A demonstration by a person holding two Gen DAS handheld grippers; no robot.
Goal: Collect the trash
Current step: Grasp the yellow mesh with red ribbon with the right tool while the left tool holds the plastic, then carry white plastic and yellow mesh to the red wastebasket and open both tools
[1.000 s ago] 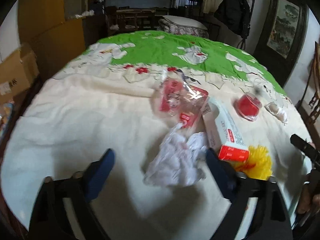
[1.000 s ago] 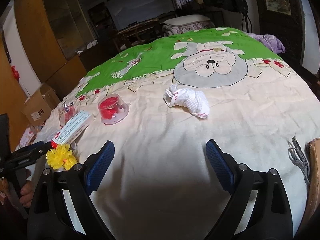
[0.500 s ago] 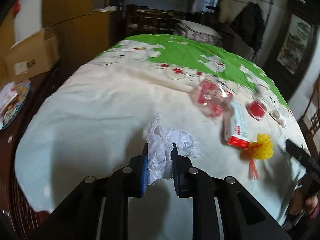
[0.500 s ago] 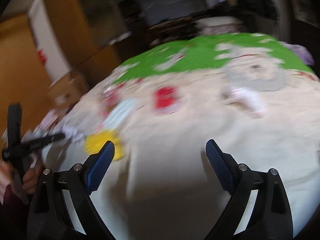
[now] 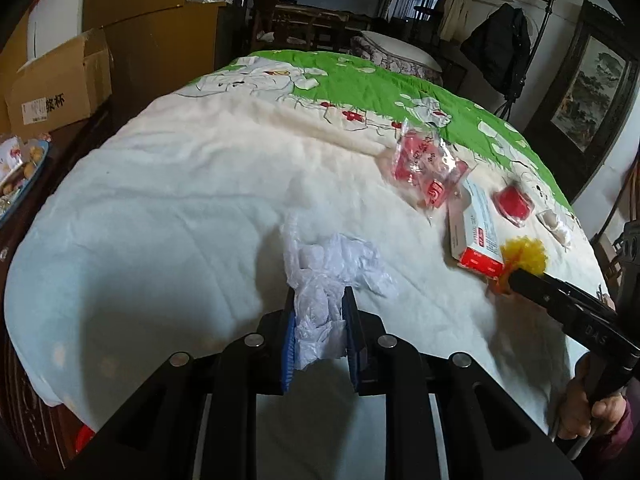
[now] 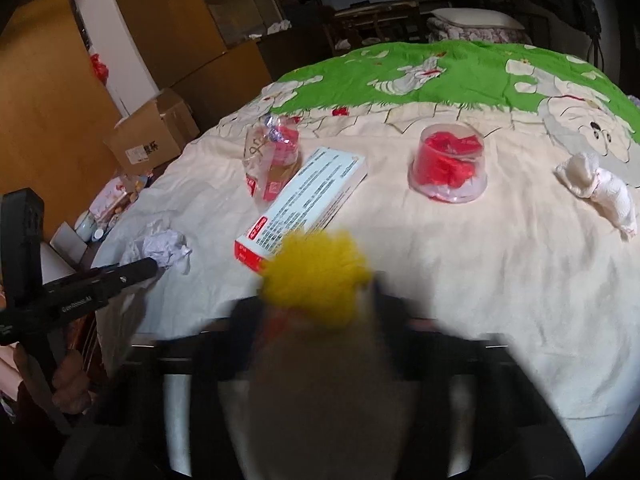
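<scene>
Both grippers now hold trash where a second ago both hung open over the quilt (image 5: 192, 184). The left gripper (image 5: 319, 322) is clamped on the crumpled white plastic bag (image 5: 328, 276), bunched between its pads. The right gripper (image 6: 316, 312), its jaws just closing, pinches the yellow pompom (image 6: 316, 276). Ahead of it lie the carton (image 6: 308, 200), red-filled cup (image 6: 448, 168) and wrappers, likely next.

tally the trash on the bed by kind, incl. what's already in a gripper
Crumpled white plastic/paper wad: 1, in the left gripper
Yellow pom-pom: 1, in the right gripper
Clear wrapper with red print: 1
Red-and-white carton: 1
Clear cup with red contents: 1
White cloth bundle: 1
Total: 6
</scene>
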